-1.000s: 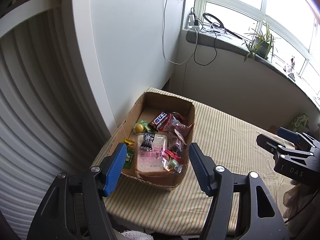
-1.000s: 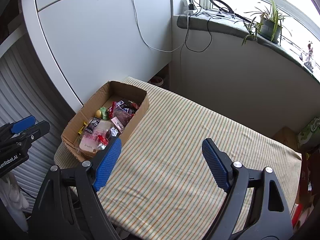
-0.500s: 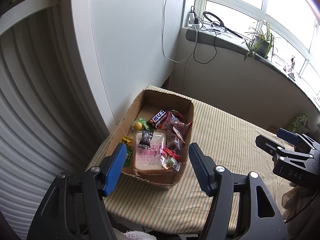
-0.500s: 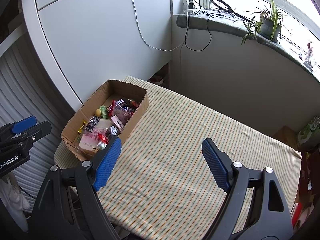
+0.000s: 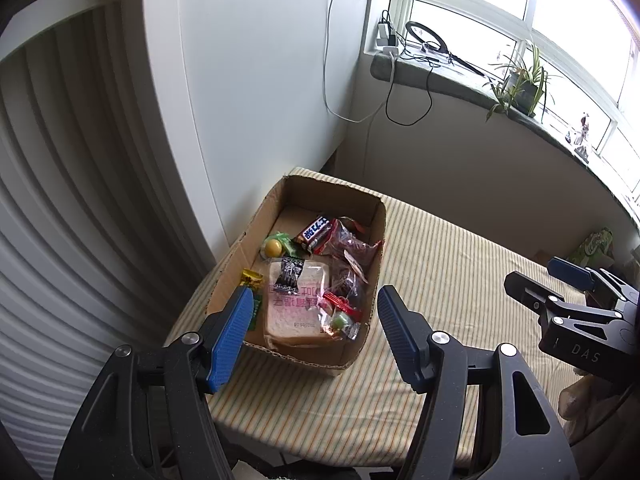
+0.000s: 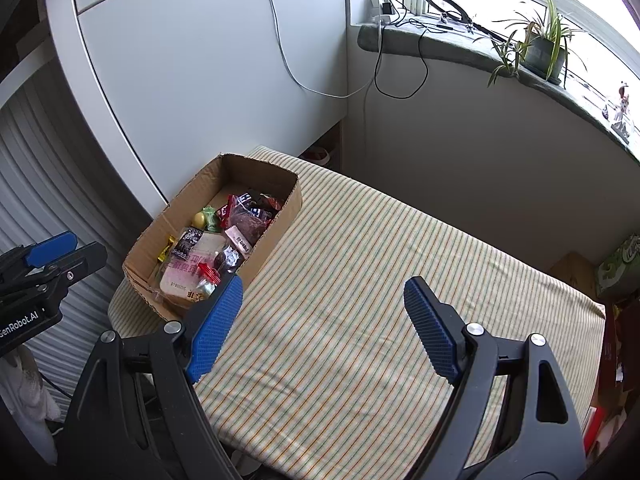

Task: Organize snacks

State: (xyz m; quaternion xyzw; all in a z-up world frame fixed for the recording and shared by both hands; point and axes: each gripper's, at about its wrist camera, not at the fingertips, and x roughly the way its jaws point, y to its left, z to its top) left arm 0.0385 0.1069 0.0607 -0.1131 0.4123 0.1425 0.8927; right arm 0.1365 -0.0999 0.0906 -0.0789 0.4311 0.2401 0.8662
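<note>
A cardboard box [image 5: 352,354] full of snacks stands at the left end of the striped table [image 5: 448,276]. It holds wrapped bread [image 5: 298,308], a dark candy bar [image 5: 316,230], a yellow ball sweet [image 5: 273,247] and other wrappers. My left gripper [image 5: 314,322] is open and empty, hovering above the box's near end. My right gripper [image 6: 322,314] is open and empty above the table, to the right of the box [image 6: 280,224]. Each gripper shows at the edge of the other's view.
A white cabinet [image 6: 208,64] stands behind the box, with ribbed shutters [image 5: 52,216] at left. A windowsill [image 6: 460,46] carries cables and a potted plant [image 6: 540,48]. A green packet [image 6: 618,264] and boxes lie beyond the table's right end.
Both grippers have drawn back and risen slightly, so the box sits a little farther off in both views. Both stay open. The snacks have not moved.
</note>
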